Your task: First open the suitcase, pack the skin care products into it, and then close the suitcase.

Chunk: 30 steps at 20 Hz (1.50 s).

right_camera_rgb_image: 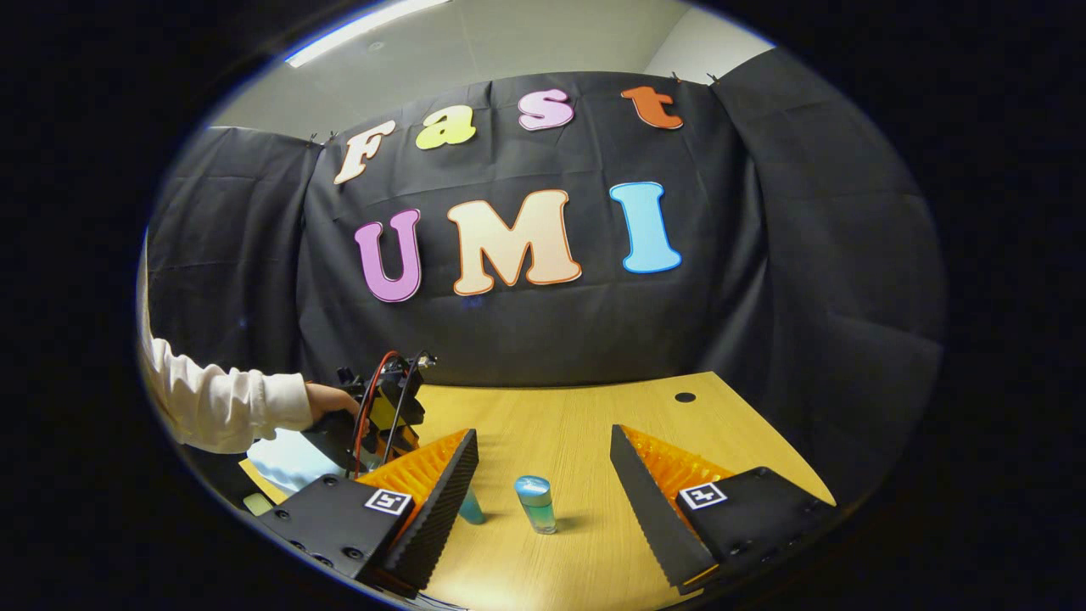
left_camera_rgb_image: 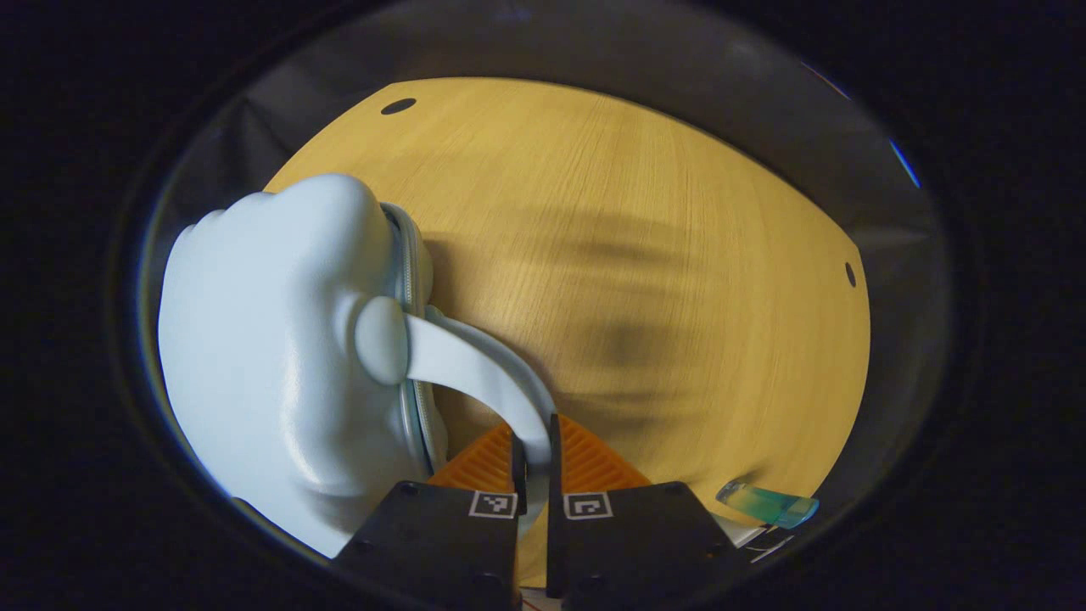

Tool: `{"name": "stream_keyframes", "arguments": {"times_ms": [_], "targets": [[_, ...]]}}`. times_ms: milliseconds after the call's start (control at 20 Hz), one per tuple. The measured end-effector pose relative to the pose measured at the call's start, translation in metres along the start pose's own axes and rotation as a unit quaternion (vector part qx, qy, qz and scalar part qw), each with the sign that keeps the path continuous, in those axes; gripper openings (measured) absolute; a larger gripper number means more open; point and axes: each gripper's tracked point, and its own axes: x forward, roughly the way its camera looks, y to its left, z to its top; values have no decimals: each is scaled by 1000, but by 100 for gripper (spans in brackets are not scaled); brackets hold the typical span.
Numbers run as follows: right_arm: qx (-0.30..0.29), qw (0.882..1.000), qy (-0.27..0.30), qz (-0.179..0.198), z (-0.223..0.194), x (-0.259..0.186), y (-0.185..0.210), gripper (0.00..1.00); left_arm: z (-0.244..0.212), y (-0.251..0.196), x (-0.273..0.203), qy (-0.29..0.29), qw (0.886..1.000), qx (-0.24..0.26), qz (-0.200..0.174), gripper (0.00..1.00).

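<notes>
Clamped between the left gripper's [left_camera_rgb_image: 534,462] nearly closed fingers, the pale blue suitcase's handle [left_camera_rgb_image: 475,373] suggests the opening step is under way, while the right gripper [right_camera_rgb_image: 543,484] gapes empty before a small teal bottle [right_camera_rgb_image: 536,502], probably the next pick.

The suitcase [left_camera_rgb_image: 280,356] is cut off at the left gripper view's lower edge, the table [left_camera_rgb_image: 636,255] motion-blurred

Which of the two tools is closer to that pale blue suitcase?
Left. The left tool is shut on the suitcase's handle. The right tool hangs open over the table, off to one side.
</notes>
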Motion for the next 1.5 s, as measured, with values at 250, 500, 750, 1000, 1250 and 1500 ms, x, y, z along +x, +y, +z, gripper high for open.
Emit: {"name": "stream_keyframes", "arguments": {"times_ms": [250,500,750,1000,1250,1500], "targets": [[-1,1000,0,15,-1,-3,14,98,9,-11,-34,-27,998,-22,-45,5],[-1,999,-4,41,-3,-5,35,98,23,-4,-98,-72,993,-39,-88,5],[10,997,-6,75,-3,-2,57,98,37,22,-172,-127,983,-62,-121,5],[22,994,-7,102,-2,0,81,98,51,81,-239,-182,970,-99,-130,1],[24,993,-10,118,0,3,103,98,59,162,-283,-228,956,-144,-119,5],[26,992,-12,124,0,4,126,96,56,240,-296,-254,949,-167,-78,5]]}}
